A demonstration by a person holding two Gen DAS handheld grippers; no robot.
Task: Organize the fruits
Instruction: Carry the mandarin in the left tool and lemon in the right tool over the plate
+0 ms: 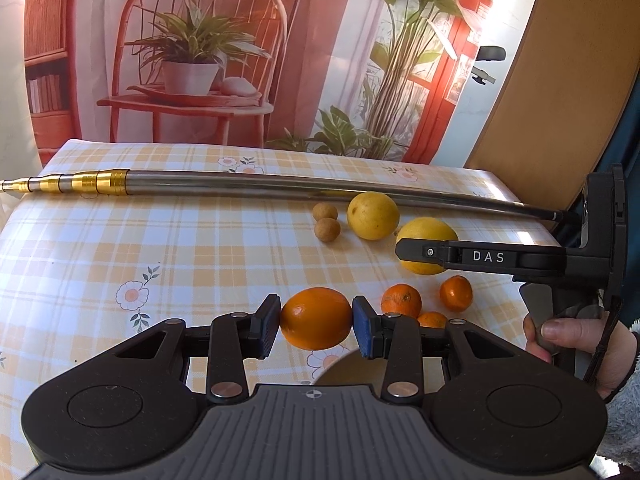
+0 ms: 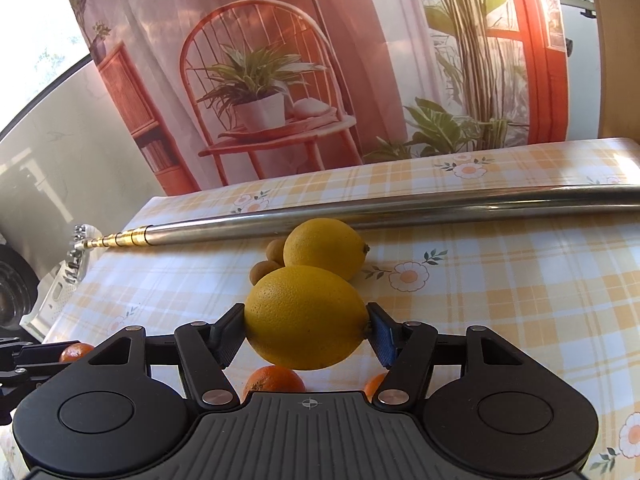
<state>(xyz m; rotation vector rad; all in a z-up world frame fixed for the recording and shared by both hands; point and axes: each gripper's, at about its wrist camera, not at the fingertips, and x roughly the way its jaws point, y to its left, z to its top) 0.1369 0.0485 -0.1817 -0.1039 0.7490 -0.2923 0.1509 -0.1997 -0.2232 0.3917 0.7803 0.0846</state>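
My left gripper (image 1: 316, 326) is shut on an orange (image 1: 316, 318), its pads pressed to both sides, low over the checked tablecloth (image 1: 160, 248). Three smaller oranges (image 1: 401, 300) lie just right of it. My right gripper (image 2: 306, 326) is shut on a large lemon (image 2: 306, 316). From the left wrist view this gripper (image 1: 408, 252) comes in side-on from the right, in front of that lemon (image 1: 426, 232). A second lemon (image 2: 324, 248) rests behind it, with two small brown fruits (image 1: 325, 220) to its left.
A long metal telescopic pole (image 1: 280, 184) with gold segments lies across the table behind the fruit. A hand (image 1: 568, 332) grips the right gripper's handle. A tan round shape (image 1: 344, 368) shows beneath my left gripper. A printed backdrop (image 1: 200, 60) hangs behind the table.
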